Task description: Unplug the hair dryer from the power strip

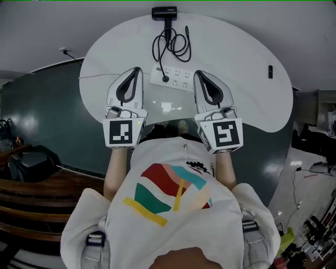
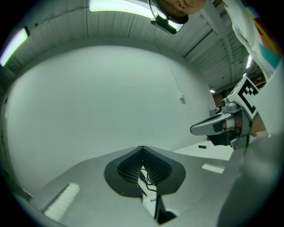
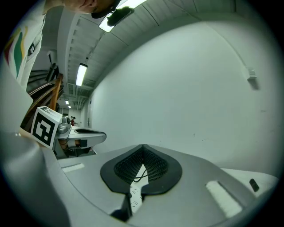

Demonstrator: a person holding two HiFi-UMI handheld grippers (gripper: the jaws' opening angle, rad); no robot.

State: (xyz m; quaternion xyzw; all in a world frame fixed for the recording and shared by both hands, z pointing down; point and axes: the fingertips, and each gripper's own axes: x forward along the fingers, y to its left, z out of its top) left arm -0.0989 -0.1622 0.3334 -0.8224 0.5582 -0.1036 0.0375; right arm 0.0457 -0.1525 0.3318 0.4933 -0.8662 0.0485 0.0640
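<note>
The pulling had not begun, I think. The left tongs [image 1: 137, 70] and right tongs [image 1: 198, 74] were both shut tight and held nothing. Between them and a bit farther lay the flat white power strip [image 1: 179, 80] on the round white surface [image 1: 252, 68], with the small black plug [image 1: 165, 79] in it. Next, one tongs would need to open and grab that plug. The black hair dryer [image 1: 164, 13] at the far edge was hard to make out.

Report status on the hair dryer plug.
Left claw shut, empty. Right claw shut, empty. Plug seated in power strip, both claws short of it. Cord coiled beyond; nothing in the way.
</note>
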